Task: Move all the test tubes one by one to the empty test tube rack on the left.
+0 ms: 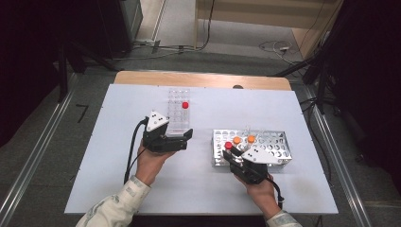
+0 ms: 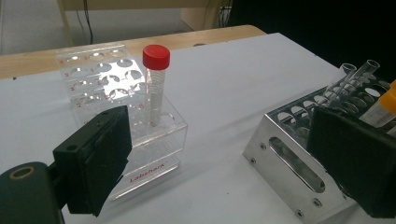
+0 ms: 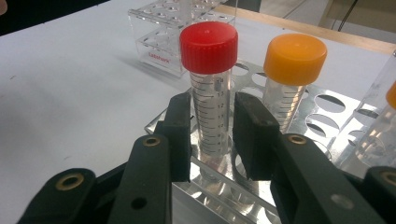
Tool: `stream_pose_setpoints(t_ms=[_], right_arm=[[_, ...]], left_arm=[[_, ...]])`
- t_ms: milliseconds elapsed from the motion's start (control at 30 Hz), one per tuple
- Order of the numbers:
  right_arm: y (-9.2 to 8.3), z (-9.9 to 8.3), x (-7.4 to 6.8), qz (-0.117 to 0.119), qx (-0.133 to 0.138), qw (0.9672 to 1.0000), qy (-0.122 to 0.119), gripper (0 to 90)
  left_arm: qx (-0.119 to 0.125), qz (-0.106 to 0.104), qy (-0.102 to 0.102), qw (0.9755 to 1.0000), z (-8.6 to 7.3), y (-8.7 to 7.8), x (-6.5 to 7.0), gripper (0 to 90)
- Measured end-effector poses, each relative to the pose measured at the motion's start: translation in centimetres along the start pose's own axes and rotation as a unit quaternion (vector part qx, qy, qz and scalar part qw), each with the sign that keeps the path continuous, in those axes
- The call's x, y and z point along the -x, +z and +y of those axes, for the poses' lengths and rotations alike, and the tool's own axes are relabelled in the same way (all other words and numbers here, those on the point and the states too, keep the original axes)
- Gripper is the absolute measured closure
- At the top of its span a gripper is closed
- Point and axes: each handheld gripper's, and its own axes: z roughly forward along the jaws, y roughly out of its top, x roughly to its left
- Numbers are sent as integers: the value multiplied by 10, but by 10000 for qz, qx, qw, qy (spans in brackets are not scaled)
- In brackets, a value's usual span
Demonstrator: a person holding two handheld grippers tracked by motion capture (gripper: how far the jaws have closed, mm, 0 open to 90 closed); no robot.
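A red-capped tube (image 3: 208, 84) stands in a hole at the near-left corner of the metal rack (image 1: 276, 153). My right gripper (image 1: 230, 152) is shut on it below the cap, with one pad against each side of the tube. Beside it in the rack stands an orange-capped tube (image 3: 294, 60); a second orange cap (image 1: 251, 138) is farther right. My left gripper (image 1: 185, 140) is open and holds nothing. It points at the gap between the metal rack and the clear acrylic rack (image 2: 116, 93). Another red-capped tube (image 2: 155, 84) stands upright in the acrylic rack.
Two bare glass tubes (image 2: 355, 74) lean in the far part of the metal rack (image 2: 289, 154). Both racks sit on a white sheet (image 1: 118, 156) over a wooden table. Cables lie on the floor beyond the table's far edge.
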Motion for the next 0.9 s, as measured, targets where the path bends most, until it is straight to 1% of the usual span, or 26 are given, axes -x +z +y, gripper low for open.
stream_pose_setpoints(t_ms=[67, 133, 467, 667, 900], right_arm=[[1, 0, 0, -5, -16, 10000, 1, 665], [0, -1, 0, -19, -8, 10000, -4, 690], [-1, 0, 0, -47, 25, 10000, -21, 709], [-5, 3, -1, -62, 131, 9999, -37, 712], [-13, 11, -1, -73, 322, 9994, -42, 713]], left_arm=[[-14, 3, 11, 10000, 0, 0, 0, 71], [-20, 4, 16, 10000, 0, 0, 1, 72], [-20, -36, 27, 10000, 0, -1, 3, 72], [-22, -55, 36, 10000, 0, -1, 3, 72], [-39, -74, 39, 10000, 0, -1, 4, 72]])
